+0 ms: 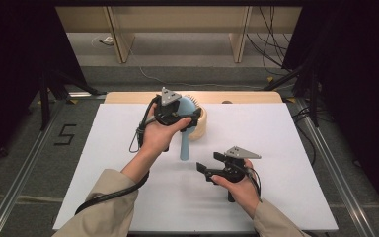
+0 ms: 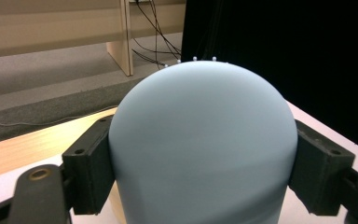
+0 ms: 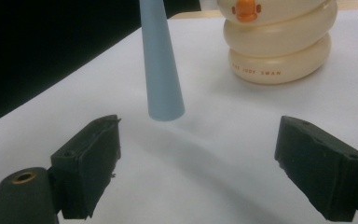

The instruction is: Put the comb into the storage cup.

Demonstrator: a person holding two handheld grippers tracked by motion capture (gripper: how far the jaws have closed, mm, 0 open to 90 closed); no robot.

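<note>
**Hairbrush lifted by its head**

Above the white table, the left gripper pinches the pale-blue hairbrush by its head, handle hanging down, likely to carry it. Beside it stands a cream ringed duck container.

Left gripper view: the brush's smooth, matte dome sits clamped between both pads.

Right gripper view: the right gripper waits spread and empty near the tapered handle.

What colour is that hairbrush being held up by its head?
The hairbrush is pale blue all over, with tiny white bristle tips; it shows best in the left gripper view.

Left claw clamping pale-blue brush head
</note>
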